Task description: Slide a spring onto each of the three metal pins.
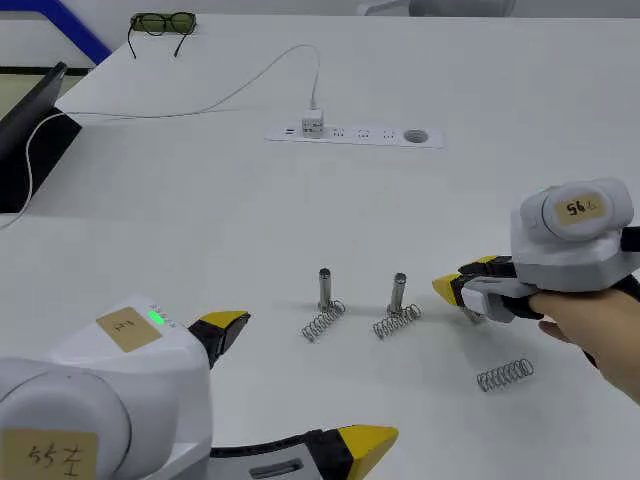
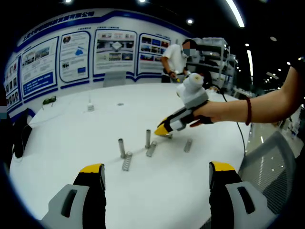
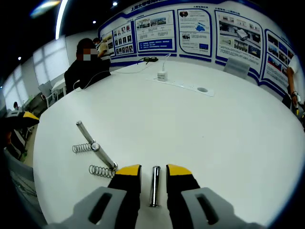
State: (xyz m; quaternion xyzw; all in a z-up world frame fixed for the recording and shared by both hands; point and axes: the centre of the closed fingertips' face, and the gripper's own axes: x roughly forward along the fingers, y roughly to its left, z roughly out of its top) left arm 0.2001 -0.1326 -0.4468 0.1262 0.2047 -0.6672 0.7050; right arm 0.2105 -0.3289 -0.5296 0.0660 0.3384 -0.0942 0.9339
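We see two pins standing upright on the white table (image 1: 200,220), the left pin (image 1: 325,288) and the middle pin (image 1: 399,292). At each foot a spring lies flat and slanted, the first spring (image 1: 323,320) and the second spring (image 1: 397,321). The third spring (image 1: 505,374) lies apart, nearer us. The third pin (image 3: 155,185) sits between the right gripper (image 3: 153,169) jaws, its length running along them. The jaws are narrowed close on both sides, and we cannot tell if they pinch it. Far back are a power strip (image 1: 355,133) and glasses (image 1: 163,22). A hand (image 1: 590,325) reaches in from the right and aims that gripper leftward. The left gripper (image 2: 157,168) gapes wide and holds nothing.
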